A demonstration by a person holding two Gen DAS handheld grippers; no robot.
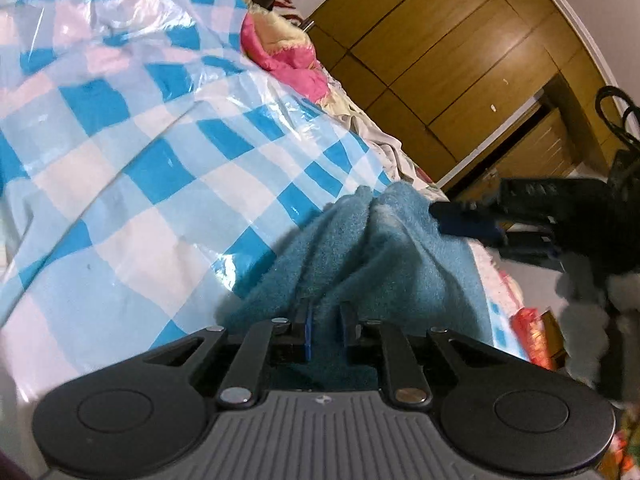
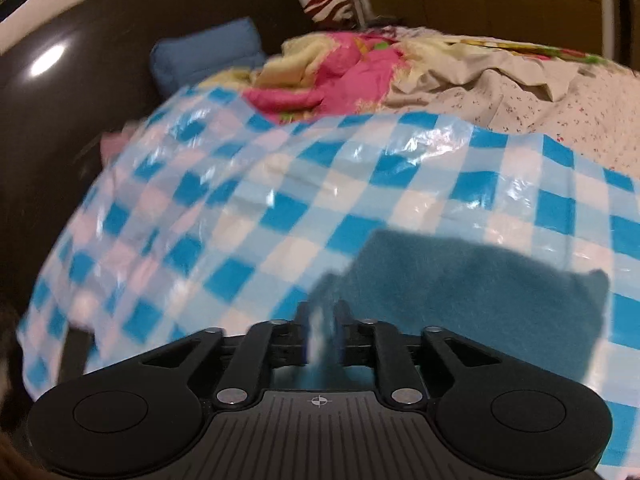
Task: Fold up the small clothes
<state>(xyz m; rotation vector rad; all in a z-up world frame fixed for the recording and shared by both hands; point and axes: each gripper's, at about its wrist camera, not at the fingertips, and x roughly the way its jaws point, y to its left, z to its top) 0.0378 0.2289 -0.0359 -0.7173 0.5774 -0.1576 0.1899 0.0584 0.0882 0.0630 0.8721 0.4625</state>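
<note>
Light: indoor, fairly bright
Glare: on plastic sheet (image 1: 132,120) and headboard (image 2: 48,60)
Blur: right wrist view smeared; left sharper
Edges: fisheye bending, dark corners

teal cloth (image 1: 360,248) (bunched), left gripper's (image 1: 326,320) jaws clamping

A teal fuzzy cloth (image 1: 360,248) lies on a sheet (image 1: 140,160) checked in blue, pale blue and white. A pink and cream quilt (image 2: 320,76), brown wardrobe (image 1: 440,60).

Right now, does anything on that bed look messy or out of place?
The teal cloth is bunched up in ridges, not flat, on the checkered plastic sheet. Behind it, a pink blanket lies crumpled.
</note>
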